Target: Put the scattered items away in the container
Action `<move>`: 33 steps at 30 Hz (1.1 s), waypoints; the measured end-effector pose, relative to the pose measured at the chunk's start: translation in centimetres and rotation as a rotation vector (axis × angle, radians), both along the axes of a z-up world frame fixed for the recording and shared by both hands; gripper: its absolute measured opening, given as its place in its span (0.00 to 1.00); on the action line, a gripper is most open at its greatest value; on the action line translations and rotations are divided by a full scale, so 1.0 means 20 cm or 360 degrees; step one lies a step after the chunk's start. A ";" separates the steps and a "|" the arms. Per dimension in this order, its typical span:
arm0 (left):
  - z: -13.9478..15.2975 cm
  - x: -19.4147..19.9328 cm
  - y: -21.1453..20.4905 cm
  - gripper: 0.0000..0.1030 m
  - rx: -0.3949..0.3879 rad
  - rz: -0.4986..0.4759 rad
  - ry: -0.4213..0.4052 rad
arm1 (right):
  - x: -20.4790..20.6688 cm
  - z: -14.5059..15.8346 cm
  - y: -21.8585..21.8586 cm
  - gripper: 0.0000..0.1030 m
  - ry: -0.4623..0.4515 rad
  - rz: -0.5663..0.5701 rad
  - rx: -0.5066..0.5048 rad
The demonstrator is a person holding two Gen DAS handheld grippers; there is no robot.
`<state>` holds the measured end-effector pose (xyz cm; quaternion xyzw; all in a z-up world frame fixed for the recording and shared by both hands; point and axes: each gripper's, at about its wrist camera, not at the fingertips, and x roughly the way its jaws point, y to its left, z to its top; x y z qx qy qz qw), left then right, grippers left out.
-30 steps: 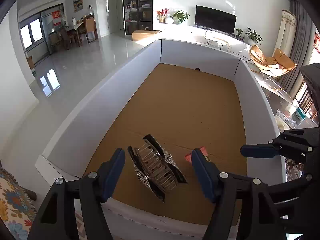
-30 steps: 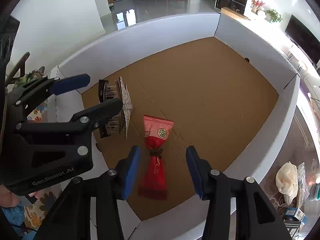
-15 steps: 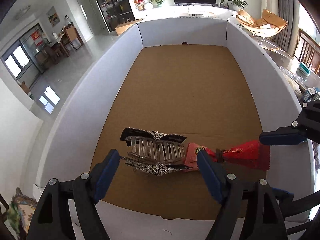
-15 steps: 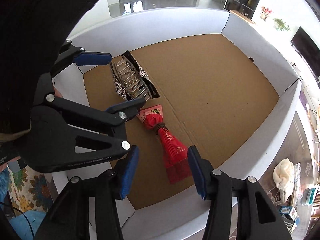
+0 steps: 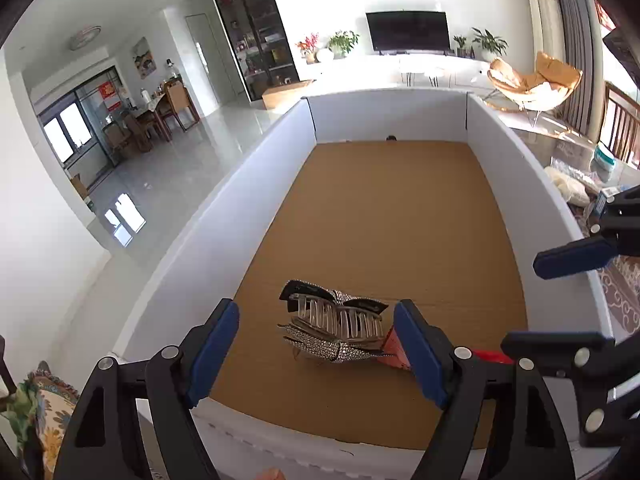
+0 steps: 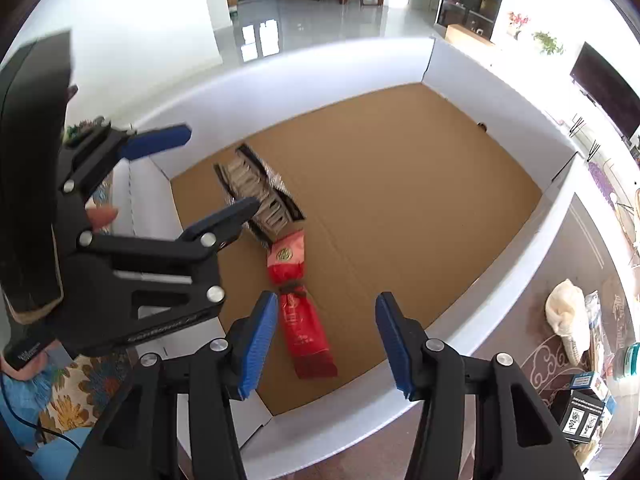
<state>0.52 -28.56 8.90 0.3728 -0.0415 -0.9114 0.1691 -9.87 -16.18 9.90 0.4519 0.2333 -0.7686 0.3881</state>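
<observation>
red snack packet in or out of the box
In. The red snack packet lies flat on the box floor beside the hair claw, inside the white walls.

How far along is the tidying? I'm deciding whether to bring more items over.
Done: the rhinestone hair claw and the red packet lie on the box floor. In hand: nothing. The left gripper stands open, and the right gripper, its jaws opening, is empty above the packet. Left: clutter beside the box, including a cream pouch.

TV (image 5: 407,31), plants (image 5: 342,40), tan chair (image 5: 534,80) behind.
</observation>
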 end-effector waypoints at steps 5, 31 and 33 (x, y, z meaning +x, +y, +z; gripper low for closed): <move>0.27 0.20 0.20 0.89 0.0040 -0.0144 0.0264 | -0.11 0.34 0.35 0.98 0.0172 -0.0059 -0.0112; -0.51 -0.42 1.61 1.00 0.0348 -0.0568 -0.0289 | -0.09 -0.54 2.17 1.00 0.0173 -0.1218 -0.0084; -0.51 -0.44 1.61 1.00 0.0351 -0.0557 -0.0287 | -0.14 -0.54 2.13 1.00 0.0173 -0.1201 -0.0087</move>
